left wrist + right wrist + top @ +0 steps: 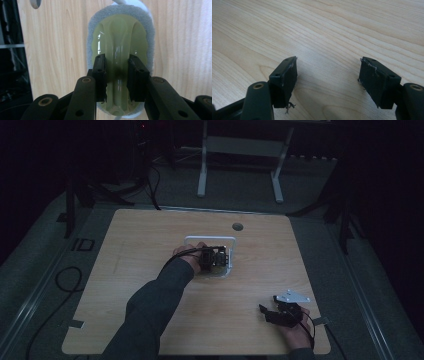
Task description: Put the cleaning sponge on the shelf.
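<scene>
Pale wood-grain tabletop (pixel 150 270) fills a dim room. At its middle the left gripper (pixel 117 77) stands with jaws clamped on the raised central ridge of a yellow-green plastic scrubber (pixel 120 35), whose grey fuzzy pad (pixel 147 25) rims it; it rests on a white tray (pixel 231 241). That ridge looks like the best hold: stiff but glossy and probably slippery, while the pad seems soft. Light, likely. Near the table's edge, the right gripper (pixel 328 75) hovers over bare wood, jaws wide apart.
</scene>
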`<state>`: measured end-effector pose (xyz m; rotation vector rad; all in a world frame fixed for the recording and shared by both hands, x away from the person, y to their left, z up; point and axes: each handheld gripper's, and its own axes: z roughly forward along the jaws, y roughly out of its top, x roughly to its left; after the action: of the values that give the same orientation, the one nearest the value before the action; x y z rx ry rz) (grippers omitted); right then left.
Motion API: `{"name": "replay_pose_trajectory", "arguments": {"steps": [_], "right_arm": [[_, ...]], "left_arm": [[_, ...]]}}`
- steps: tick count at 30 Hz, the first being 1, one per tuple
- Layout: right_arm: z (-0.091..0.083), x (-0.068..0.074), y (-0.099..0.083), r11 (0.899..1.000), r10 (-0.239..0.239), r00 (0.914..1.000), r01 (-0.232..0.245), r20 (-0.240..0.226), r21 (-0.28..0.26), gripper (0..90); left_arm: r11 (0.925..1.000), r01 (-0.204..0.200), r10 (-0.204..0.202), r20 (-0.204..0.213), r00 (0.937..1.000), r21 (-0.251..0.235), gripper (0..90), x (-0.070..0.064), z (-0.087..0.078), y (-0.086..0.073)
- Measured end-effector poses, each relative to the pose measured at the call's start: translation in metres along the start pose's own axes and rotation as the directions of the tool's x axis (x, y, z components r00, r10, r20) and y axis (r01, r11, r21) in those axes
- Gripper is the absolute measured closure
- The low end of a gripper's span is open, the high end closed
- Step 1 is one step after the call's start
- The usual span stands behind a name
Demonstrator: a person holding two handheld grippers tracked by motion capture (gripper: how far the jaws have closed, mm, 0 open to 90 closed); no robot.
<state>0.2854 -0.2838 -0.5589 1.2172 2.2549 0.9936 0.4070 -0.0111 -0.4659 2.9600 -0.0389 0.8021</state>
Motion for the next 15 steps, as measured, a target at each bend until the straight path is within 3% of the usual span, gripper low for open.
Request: {"name": "replay_pose_trajectory", "arguments": {"steps": [15], "right_arm": [[0.0,0.0,0.0,1.0,0.0,1.0,0.0,0.0,0.0,30.1]], "left_arm": [[0.9996,0.028,-0.028,-0.029,0.9992,0.009,68.6,-0.0002,0.0027,0.0009]]}}
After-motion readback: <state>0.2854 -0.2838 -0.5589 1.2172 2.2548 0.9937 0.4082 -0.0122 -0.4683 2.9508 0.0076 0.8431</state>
